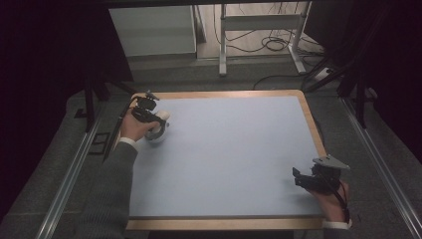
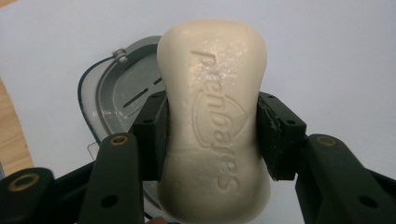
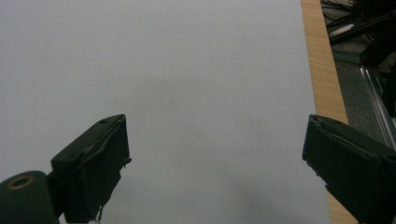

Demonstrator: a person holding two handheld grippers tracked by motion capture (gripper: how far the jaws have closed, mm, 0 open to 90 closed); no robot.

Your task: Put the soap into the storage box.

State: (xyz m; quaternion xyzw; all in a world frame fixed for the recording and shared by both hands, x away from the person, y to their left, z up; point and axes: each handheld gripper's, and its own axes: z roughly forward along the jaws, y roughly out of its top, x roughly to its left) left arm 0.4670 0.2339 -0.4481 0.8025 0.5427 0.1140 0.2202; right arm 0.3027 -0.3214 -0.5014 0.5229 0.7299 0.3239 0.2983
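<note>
Left tool point(image 2: 212, 135) clamped around soap bar point(image 2: 214, 116), above soap dish point(image 2: 112, 93).

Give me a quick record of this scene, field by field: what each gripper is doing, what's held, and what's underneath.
left gripper: shut on the soap bar
soap bar: cream, embossed lettering, clamped at its narrow waist between the fingers
soap dish: grey, slotted, on the mat beneath and behind the bar
right gripper: open, nothing between its jaws
surface: light blue mat on a wood-edged table
</note>
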